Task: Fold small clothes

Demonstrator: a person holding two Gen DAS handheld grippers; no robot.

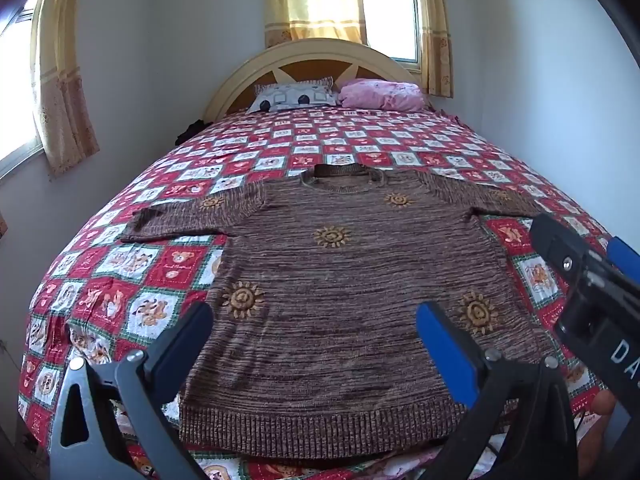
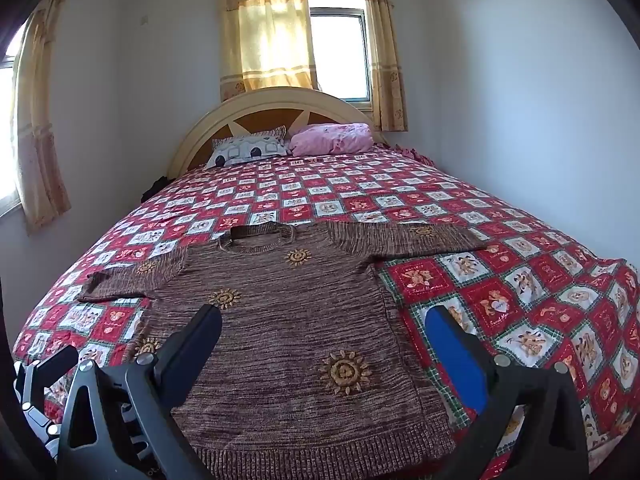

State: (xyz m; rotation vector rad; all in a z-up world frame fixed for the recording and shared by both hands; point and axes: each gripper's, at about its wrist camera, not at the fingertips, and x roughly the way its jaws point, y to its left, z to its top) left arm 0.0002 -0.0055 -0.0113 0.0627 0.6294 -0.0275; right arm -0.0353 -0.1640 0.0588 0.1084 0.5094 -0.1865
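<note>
Left gripper (image 1: pixel 314 328): jaws spread wide, holding nothing — poised above the hem.
Right gripper (image 2: pixel 324 334): likewise agape and empty, over the hem's right corner.
Sweater (image 1: pixel 344 280): brown knit, flat on the bedspread (image 2: pixel 520 280), sleeves out.
Long axis: hem nearest, collar (image 1: pixel 342 174) farthest — straight ahead of both.
Nearer hand: each to its own sleeve.
Beyond: pillows (image 2: pixel 288 144) by the headboard.

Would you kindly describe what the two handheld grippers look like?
Each gripper, left and right, has dark grey triangular cut-out arms with silver bolts and flat blue pads. In the left view, the right gripper's black body shows white lettering starting "DA". No sleeves or hands show.
</note>
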